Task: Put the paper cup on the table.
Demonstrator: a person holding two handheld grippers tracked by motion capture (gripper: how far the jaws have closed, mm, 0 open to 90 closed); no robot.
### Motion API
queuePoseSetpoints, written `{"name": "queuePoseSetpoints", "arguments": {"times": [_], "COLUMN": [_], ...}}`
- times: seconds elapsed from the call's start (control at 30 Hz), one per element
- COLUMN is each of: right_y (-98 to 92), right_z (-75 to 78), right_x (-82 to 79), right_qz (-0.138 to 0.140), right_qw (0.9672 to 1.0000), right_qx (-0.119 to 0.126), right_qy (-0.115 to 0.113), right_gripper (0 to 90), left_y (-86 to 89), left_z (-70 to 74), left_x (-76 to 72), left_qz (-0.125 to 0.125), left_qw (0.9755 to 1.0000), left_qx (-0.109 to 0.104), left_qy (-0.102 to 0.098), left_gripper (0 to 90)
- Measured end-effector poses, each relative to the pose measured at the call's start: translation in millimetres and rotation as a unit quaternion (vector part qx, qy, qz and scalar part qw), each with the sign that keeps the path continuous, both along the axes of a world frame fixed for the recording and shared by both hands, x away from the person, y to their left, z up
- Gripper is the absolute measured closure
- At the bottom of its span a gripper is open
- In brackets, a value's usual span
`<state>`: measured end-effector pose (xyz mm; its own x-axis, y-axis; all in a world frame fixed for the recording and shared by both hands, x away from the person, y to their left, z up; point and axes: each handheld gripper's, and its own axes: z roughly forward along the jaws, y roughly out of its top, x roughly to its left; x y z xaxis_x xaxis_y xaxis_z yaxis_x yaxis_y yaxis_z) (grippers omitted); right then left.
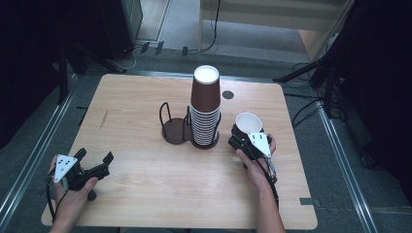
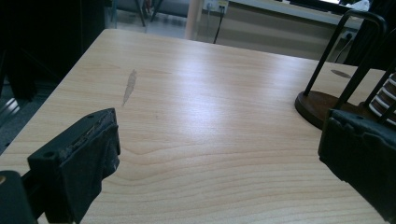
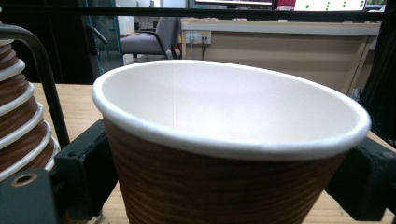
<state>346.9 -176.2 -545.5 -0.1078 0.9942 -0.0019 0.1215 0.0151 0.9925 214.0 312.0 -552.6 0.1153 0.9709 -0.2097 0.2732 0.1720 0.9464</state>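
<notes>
A: What does the right gripper (image 1: pixel 241 137) have?

B: A brown ribbed paper cup with a white inside (image 1: pixel 248 124), mouth up and tilted a little. Both black jaws press on its sides, one on each flank. In the right gripper view the cup (image 3: pixel 224 140) is bare inside, nothing in it.

A: And where is it on the light wooden table (image 1: pixel 145 184)?

B: Near the right edge, just beside the tall stack of upturned brown paper cups (image 1: pixel 205 109) that stands in the dark round holder with black wire hoops (image 1: pixel 173 127).

A: Is the holder's other half filled?

B: From the high view, the left ring of hoops has no cups in it; the stack sits in the right one.

A: The left gripper (image 1: pixel 93 158)?

B: Low at the table's near left corner, jaws spread wide with nothing between them. The left gripper view looks across bare wood between them, with a grey smear on the grain (image 2: pixel 129 86) and the holder's base (image 2: pixel 322 106) at the right, plus the white rims of the lowest cups (image 2: pixel 384 95)

A: Anything the high view adds?

B: The white bottom of the top cup (image 1: pixel 206 74) in the stack, and a small dark round spot on the table (image 1: pixel 228 94) behind it
</notes>
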Motion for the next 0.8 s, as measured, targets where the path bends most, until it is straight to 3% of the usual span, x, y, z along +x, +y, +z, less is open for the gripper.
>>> {"name": "queuePoseSetpoints", "arguments": {"times": [0.13,0.27,0.8], "right_y": [-0.6,-1.8,-5.1], "right_z": [1.2,5.2,29.9], "right_x": [-0.5,-0.8,-19.0], "right_qz": [0.005,0.020,0.041], "right_qw": [1.0000,0.9996,0.9992], "right_qx": [0.002,0.015,0.007], "right_qy": [0.008,0.015,0.001], "right_gripper": [7.8,0.2,0.0], "left_y": [-0.2,-0.2,-0.2], "left_z": [-0.1,-0.1,0.0], "left_x": [-0.2,-0.2,0.0], "left_qz": [0.001,0.001,0.005], "left_qw": [1.0000,1.0000,1.0000], "left_qx": [0.000,-0.001,-0.001], "left_qy": [-0.002,-0.002,0.001], "left_gripper": [0.0,0.0,0.0]}}
